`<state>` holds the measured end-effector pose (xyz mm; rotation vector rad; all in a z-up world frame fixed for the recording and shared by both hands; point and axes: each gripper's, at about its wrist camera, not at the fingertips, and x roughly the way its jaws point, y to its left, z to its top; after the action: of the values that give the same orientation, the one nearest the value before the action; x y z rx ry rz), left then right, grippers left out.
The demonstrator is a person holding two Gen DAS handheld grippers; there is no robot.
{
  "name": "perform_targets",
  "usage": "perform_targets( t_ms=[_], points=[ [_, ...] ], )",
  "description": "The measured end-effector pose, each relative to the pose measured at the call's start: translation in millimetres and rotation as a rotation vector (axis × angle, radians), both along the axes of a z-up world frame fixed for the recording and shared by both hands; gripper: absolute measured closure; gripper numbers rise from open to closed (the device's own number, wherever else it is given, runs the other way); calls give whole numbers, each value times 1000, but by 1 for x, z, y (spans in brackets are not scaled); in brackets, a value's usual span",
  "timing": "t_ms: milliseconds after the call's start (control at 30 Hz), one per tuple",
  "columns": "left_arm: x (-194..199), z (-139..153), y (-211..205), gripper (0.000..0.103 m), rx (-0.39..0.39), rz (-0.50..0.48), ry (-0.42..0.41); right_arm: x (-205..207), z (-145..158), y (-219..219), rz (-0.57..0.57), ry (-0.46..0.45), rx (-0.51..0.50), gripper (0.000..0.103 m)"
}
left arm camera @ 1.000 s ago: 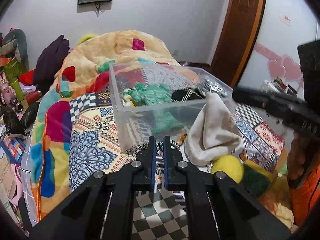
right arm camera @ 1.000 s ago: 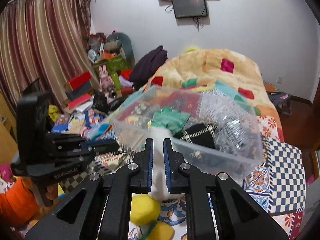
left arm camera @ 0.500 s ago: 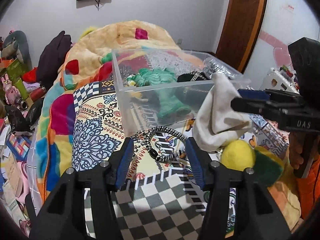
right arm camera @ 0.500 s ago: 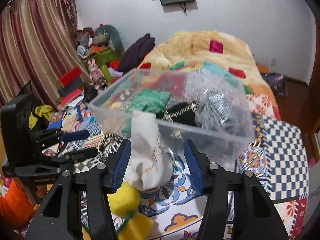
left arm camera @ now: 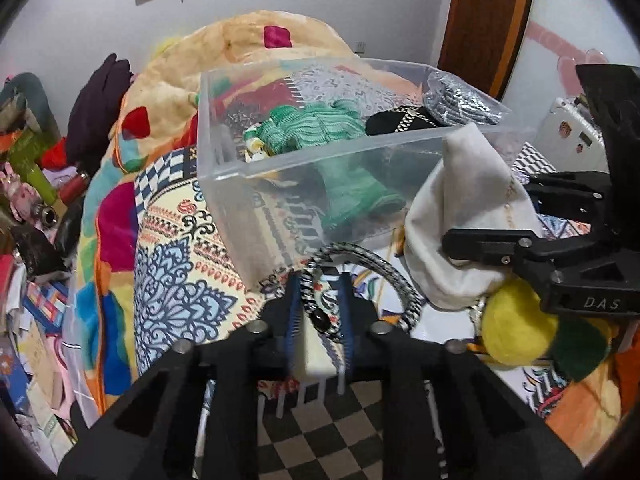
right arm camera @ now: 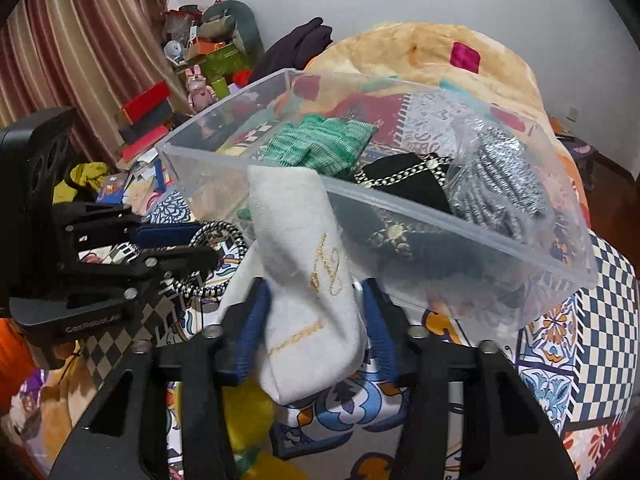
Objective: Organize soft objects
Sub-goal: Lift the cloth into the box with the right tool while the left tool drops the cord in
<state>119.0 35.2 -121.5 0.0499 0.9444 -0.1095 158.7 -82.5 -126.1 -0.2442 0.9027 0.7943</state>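
A clear plastic bin stands on the patterned bedspread and holds a green knit item, a black pouch and a silver-black item. My left gripper has its fingers narrowed around a black-and-white braided cord loop in front of the bin. My right gripper is partly closed around a white cloth pouch with gold embroidery that leans on the bin's front wall; it also shows in the left wrist view.
A yellow and green plush lies beside the white pouch. A rumpled colourful blanket rises behind the bin. Toys, books and boxes clutter the floor by the curtain. A wooden door stands at the far right.
Both grippers opened from shut, then moved forward and narrowed: the left around the braided cord, the right around the white pouch. The bin now looks closer.
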Motion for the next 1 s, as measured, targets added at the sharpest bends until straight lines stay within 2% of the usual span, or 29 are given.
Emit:
perform_targets(
  t_ms=[67,233,600,767,1000],
  points=[
    [0,0,1,96,-7,-1,-4,-3,0,1,-4,-20,-8,82],
    [-10,4,1,97,-29,-7,-32,-12,6,-1,-14,-81,-6,87],
    [-31,54,9,97,-90,24,-197,-23,52,-15,-39,-192,96,88],
    [-27,75,10,97,-100,38,-266,-23,75,-22,-78,-255,150,88],
    [-10,86,13,97,-88,67,-320,-7,92,-26,-163,-297,201,88]
  ],
)
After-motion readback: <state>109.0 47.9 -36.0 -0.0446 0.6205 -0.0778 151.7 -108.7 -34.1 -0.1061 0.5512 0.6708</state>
